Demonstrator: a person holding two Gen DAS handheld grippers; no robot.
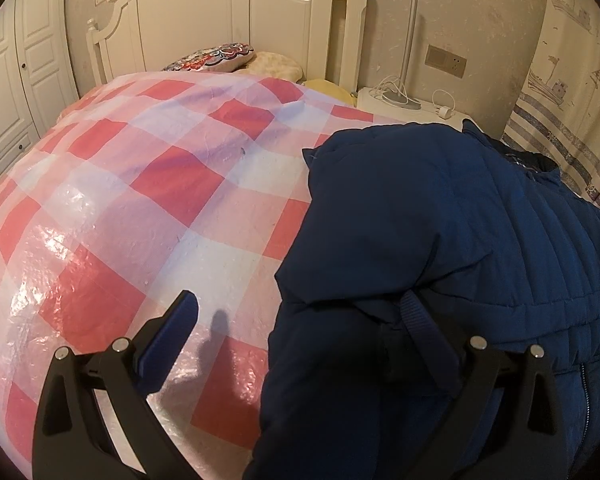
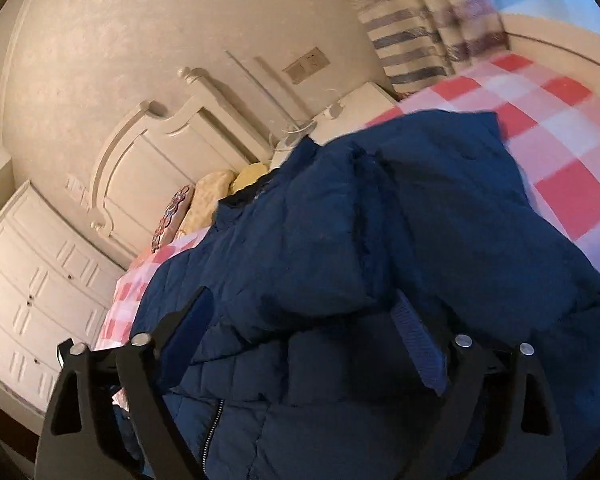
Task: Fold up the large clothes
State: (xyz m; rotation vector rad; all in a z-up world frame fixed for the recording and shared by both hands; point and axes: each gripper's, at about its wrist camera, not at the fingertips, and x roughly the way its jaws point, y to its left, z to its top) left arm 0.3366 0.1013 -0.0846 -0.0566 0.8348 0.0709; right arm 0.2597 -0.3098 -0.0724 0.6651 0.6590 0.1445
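Observation:
A navy quilted jacket (image 1: pixel 440 220) lies on a bed covered with a red and white checked sheet (image 1: pixel 140 200). Its sleeves are folded across its body. My left gripper (image 1: pixel 300 316) is open over the jacket's lower left edge; its left finger hangs over the sheet and its right finger rests on the jacket. My right gripper (image 2: pixel 304 316) is open and empty, low over the same jacket (image 2: pixel 340 240), with both fingers against the fabric. The zipper (image 2: pixel 212 420) shows at the bottom of the right wrist view.
A white headboard (image 1: pixel 228 28) and pillows (image 1: pixel 216 58) are at the far end of the bed. A white nightstand (image 1: pixel 404 104) with cables stands beside it. White wardrobe doors (image 2: pixel 32 280) are on the left and a striped curtain (image 1: pixel 560 128) on the right.

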